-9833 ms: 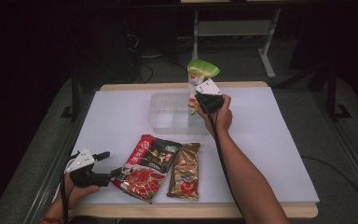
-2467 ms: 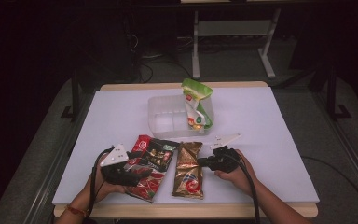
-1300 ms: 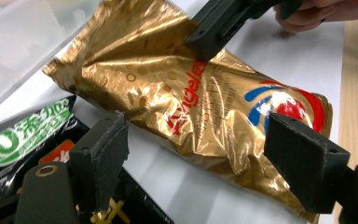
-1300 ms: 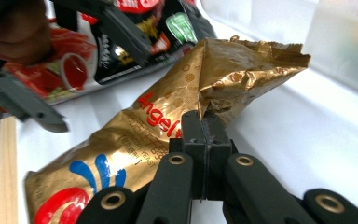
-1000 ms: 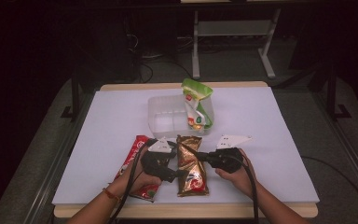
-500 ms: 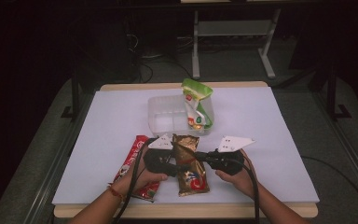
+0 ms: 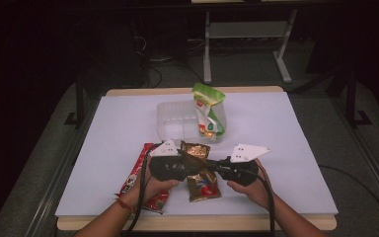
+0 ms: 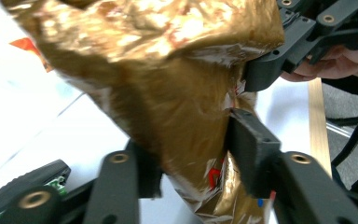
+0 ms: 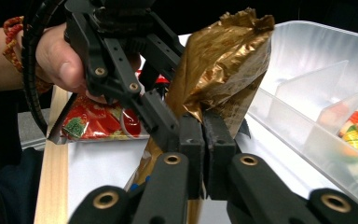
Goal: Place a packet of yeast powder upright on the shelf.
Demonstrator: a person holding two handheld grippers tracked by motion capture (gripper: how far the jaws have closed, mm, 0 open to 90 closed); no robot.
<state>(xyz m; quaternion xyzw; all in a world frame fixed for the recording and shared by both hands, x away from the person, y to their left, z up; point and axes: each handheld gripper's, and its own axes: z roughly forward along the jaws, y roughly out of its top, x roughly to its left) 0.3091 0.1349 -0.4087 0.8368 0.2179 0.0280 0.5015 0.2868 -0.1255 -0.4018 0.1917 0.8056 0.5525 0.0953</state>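
Since a second earlier the left gripper [image 7: 185,168] had crossed from the flat red foil snack packet [image 7: 143,180] to the crinkled gold foil snack pouch [image 7: 201,173], and its jaws had just been closing with the pouch between them; in the left gripper view the two black pads flanked the pouch [image 8: 168,93], one pad [image 8: 251,144] pressing the foil, the other half buried behind it, so contact on that side was hard to confirm. The right gripper [image 9: 204,140] was clamped tight on the pouch's edge, jaws nearly together with foil pinched between them, as it had been half a second before. The pouch's top had lifted off the white table cover [image 7: 286,138] and stood crumpled upward between both tools, near the front edge, its lower end resting on the table. The red packet was partly hidden under the person's left hand [image 7: 150,185] and cut off at the table's front. Print on the gold pouch was blurred, only red and blue specks showed; no brand readable. Farther back, the clear plastic divided box [image 7: 177,116] held the green and white snack bag [image 7: 208,108] leaning at its right end; its lettering was too small to read.
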